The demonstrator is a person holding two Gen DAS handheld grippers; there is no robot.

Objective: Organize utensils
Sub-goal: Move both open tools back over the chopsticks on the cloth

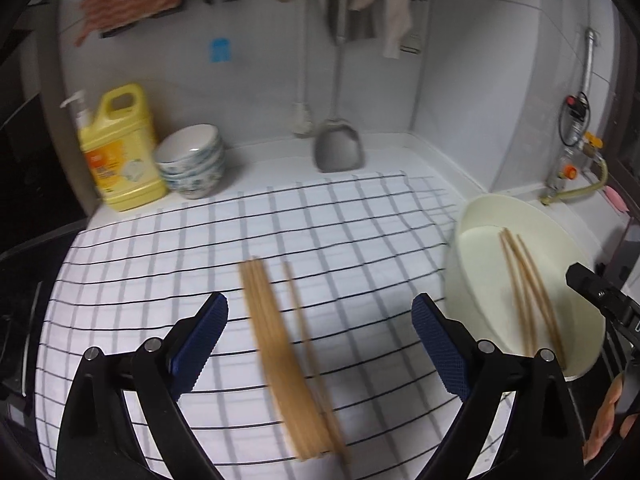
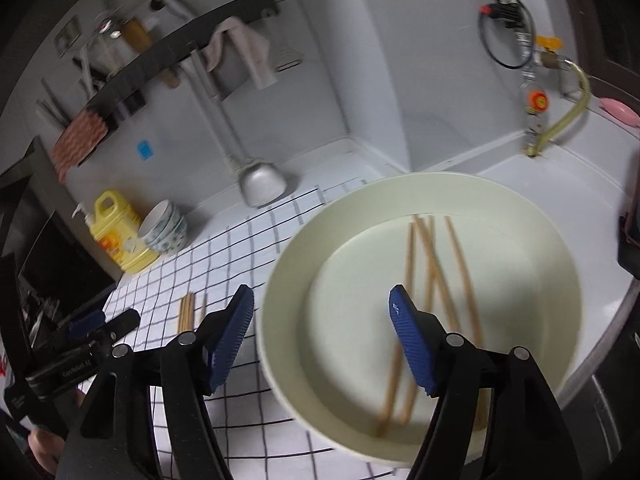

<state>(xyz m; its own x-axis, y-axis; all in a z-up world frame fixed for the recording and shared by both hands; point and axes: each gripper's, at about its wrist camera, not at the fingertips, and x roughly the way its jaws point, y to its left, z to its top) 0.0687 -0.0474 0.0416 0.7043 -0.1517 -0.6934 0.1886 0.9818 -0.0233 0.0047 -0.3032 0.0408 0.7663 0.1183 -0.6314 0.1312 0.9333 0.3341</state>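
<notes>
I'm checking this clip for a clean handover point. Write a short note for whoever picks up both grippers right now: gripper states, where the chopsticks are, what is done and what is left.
Left gripper: open, empty, over the checked cloth above the bundle.
Right gripper: open, empty, over the near rim of the basin.
Chopsticks: a bundle lies side by side on the cloth, with one single stick just right of it. About four more loose sticks lie crossed in the basin.
Done: most of the cloth sticks are lined up together.
Left: likely move the basin sticks and the stray one to the bundle.
</notes>
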